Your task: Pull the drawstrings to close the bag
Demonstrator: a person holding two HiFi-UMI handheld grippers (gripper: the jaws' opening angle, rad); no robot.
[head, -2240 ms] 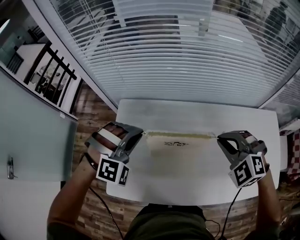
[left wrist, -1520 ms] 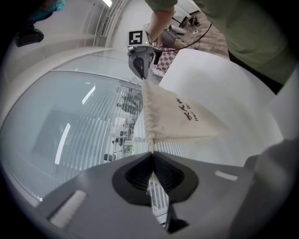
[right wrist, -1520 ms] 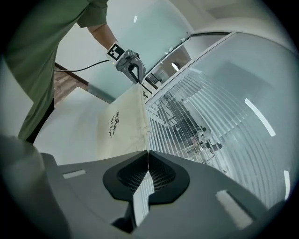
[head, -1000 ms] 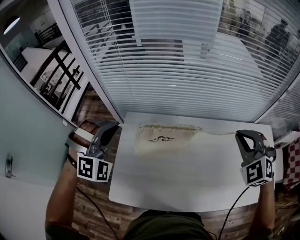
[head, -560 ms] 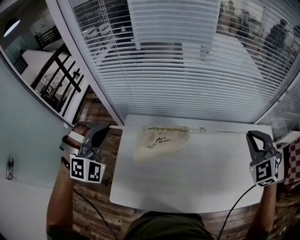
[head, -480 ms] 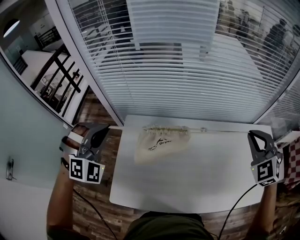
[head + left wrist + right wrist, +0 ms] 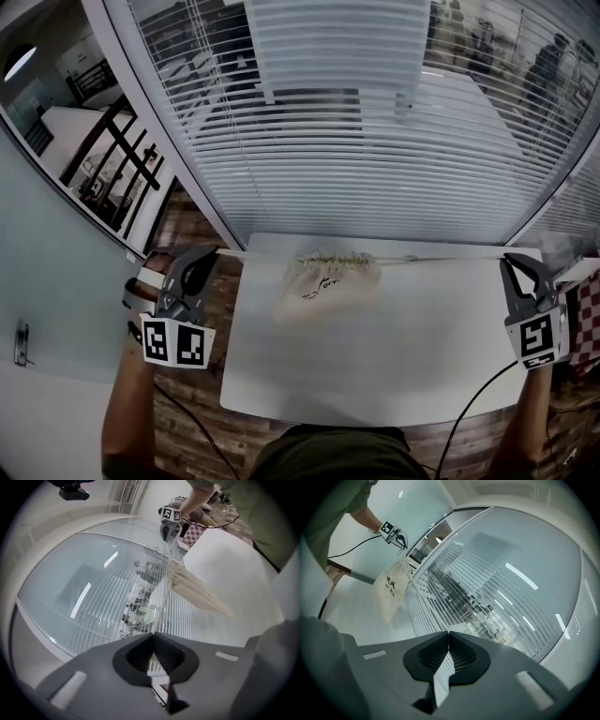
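Note:
A cream drawstring bag (image 7: 323,284) with dark print lies at the far side of the white table (image 7: 375,361). Its mouth (image 7: 337,260) is bunched into tight gathers. A thin drawstring (image 7: 441,260) runs taut from the mouth to my right gripper (image 7: 511,260) at the table's right edge. My left gripper (image 7: 215,251) is off the table's left edge, with a string leading to it. In the left gripper view the jaws (image 7: 152,634) are closed, with the bag (image 7: 197,590) ahead. The right gripper view shows closed jaws (image 7: 448,633) and the bag (image 7: 391,590) far off.
Window blinds (image 7: 356,141) stand right behind the table's far edge. Wooden floor (image 7: 192,225) shows to the left. A checked cloth (image 7: 586,314) lies past the table's right end. Cables hang from both grippers towards the person's body.
Both grippers have moved outwards, away from each other. The bag's mouth has drawn in from a wide flat edge to a narrow bunch, and the bag has slid slightly.

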